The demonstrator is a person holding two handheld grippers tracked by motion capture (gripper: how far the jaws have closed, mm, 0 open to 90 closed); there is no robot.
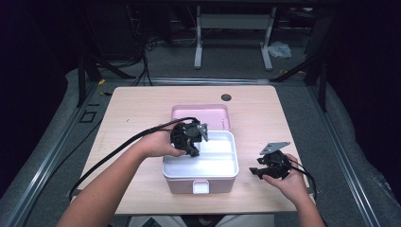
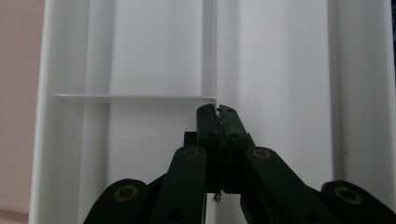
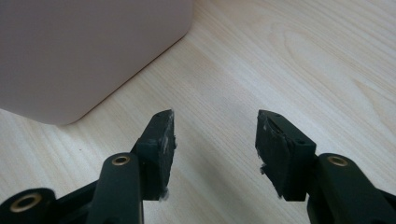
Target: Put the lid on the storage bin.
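The white tray (image 1: 222, 163) sits inside the pink box (image 1: 182, 185) at the middle of the desk (image 1: 137, 109), with the box's lid (image 1: 201, 112) lying open behind it, on the far side from the person. Seen in the left gripper view, the tray (image 2: 280, 60) is split by a thin divider (image 2: 209, 46) running lengthwise, with a short cross wall (image 2: 130, 98) branching off to one side. The left gripper (image 1: 195, 152) hangs over the tray's left part, pointing down into it; its jaws are pressed together on that divider's top edge, so the left gripper (image 2: 218, 108) looks clamped on the thin wall just where the cross wall meets it. That is the relation that matters, I'd say: the divider's long axis runs straight away from the jaws, so any lift would have to go upward out of the box, with the tray hanging from that one wall. The right gripper (image 1: 257, 171) waits on the desk to the right of the box, well apart from the tray. In its own view, the right gripper (image 3: 215, 123) has its jaws standing apart with nothing between them, bare desk (image 3: 280, 56) ahead and a rounded corner of the box (image 3: 93, 51) off to its upper left. The left hand (image 1: 158, 144) is plainly the nearer one; the right hand (image 1: 291, 182) would need to come leftward to steady the box.
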